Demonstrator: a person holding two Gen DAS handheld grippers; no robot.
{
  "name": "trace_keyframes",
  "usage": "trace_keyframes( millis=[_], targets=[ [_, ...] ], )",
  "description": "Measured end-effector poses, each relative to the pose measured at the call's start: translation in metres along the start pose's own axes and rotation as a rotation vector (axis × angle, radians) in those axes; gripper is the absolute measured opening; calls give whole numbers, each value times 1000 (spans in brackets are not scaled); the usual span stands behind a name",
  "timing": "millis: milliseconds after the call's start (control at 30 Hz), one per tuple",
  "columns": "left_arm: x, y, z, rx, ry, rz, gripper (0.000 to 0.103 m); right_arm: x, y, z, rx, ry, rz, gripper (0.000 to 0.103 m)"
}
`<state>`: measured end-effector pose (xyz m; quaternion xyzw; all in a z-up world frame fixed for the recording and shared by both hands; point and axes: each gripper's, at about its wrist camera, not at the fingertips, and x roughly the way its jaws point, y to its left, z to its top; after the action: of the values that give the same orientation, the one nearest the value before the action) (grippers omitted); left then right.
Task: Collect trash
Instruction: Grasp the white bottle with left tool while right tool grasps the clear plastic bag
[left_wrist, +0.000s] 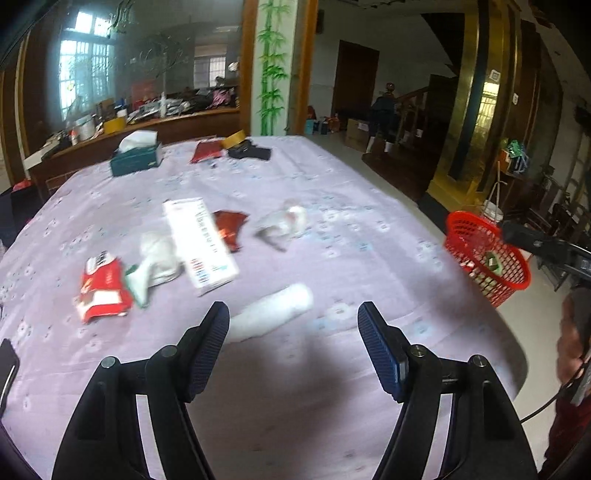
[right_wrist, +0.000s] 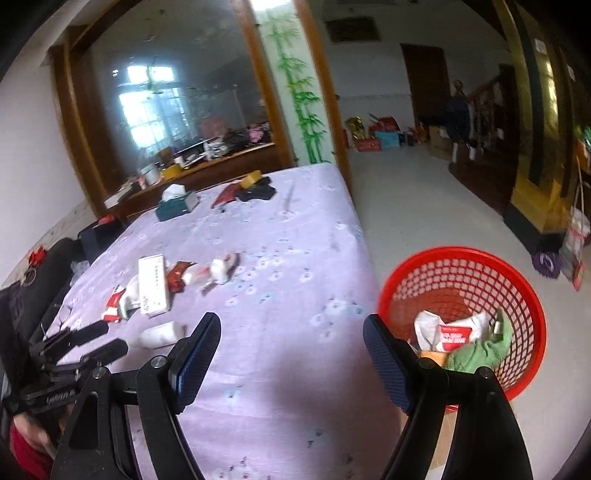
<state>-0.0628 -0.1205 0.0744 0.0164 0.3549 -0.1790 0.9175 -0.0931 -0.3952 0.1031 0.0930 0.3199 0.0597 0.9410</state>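
Trash lies on the lilac tablecloth (left_wrist: 332, 192): a white tube-shaped bottle (left_wrist: 273, 312) just beyond my open, empty left gripper (left_wrist: 293, 317), a white carton (left_wrist: 201, 245), a red packet (left_wrist: 101, 290), crumpled white wrappers (left_wrist: 159, 256), a dark red wrapper (left_wrist: 229, 229) and a clear plastic bag (left_wrist: 284, 223). The red mesh basket (right_wrist: 461, 317) stands off the table's right edge with paper and a green cloth inside. My right gripper (right_wrist: 291, 332) is open and empty, its right finger over the basket's near rim. The left gripper also shows in the right wrist view (right_wrist: 99, 339).
A teal tissue box (left_wrist: 137, 157), a red pouch (left_wrist: 207, 151), a black case (left_wrist: 249, 151) and a yellow tape roll (left_wrist: 232, 139) sit at the table's far end. A cluttered wooden counter (left_wrist: 147, 125) runs behind. Tiled floor (right_wrist: 424, 206) lies to the right.
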Motion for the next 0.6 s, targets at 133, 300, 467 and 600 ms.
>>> trace_keyframes(
  millis=[133, 300, 467, 600],
  targets=[
    [15, 19, -4, 17, 64, -37, 71, 3, 15, -4, -32, 14, 19, 83],
    [41, 23, -7, 33, 139, -69, 71, 10, 21, -7, -29, 41, 44, 83],
    [59, 12, 4, 85, 162, -74, 70, 14, 22, -7, -30, 52, 48, 83],
    [82, 1, 10, 129, 207, -52, 60, 21, 19, -3, -2, 79, 78, 83]
  ],
)
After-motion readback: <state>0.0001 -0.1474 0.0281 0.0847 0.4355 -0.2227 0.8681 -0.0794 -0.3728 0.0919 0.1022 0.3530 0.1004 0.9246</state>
